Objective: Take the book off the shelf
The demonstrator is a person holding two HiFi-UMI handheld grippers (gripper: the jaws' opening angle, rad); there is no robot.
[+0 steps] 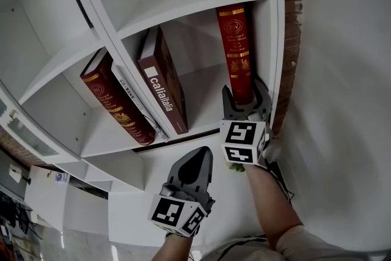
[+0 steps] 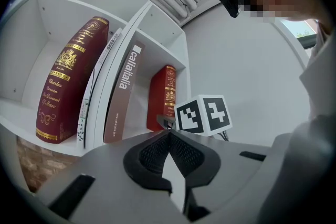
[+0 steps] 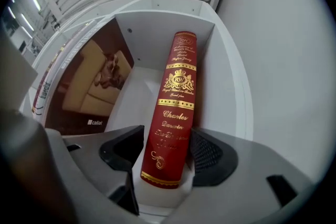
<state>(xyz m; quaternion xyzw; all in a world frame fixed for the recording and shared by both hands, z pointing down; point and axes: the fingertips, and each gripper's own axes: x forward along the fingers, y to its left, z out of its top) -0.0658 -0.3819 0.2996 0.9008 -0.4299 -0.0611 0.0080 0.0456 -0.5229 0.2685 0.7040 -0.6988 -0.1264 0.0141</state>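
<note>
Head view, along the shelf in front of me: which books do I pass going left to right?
Leaning dark red book → thin white booklet → brown calialia book → upright red book at the right wall.

Red book (image 3: 169, 118) — upright between parted jaws

Bright, even light; fisheye bulge with black corners.

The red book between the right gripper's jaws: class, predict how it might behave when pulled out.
Probably stiff: the red book looks hardbound. Possibly slippery: its cover shines. It could tip leftward: it stands tall and narrow, with bare shelf at its left.
</note>
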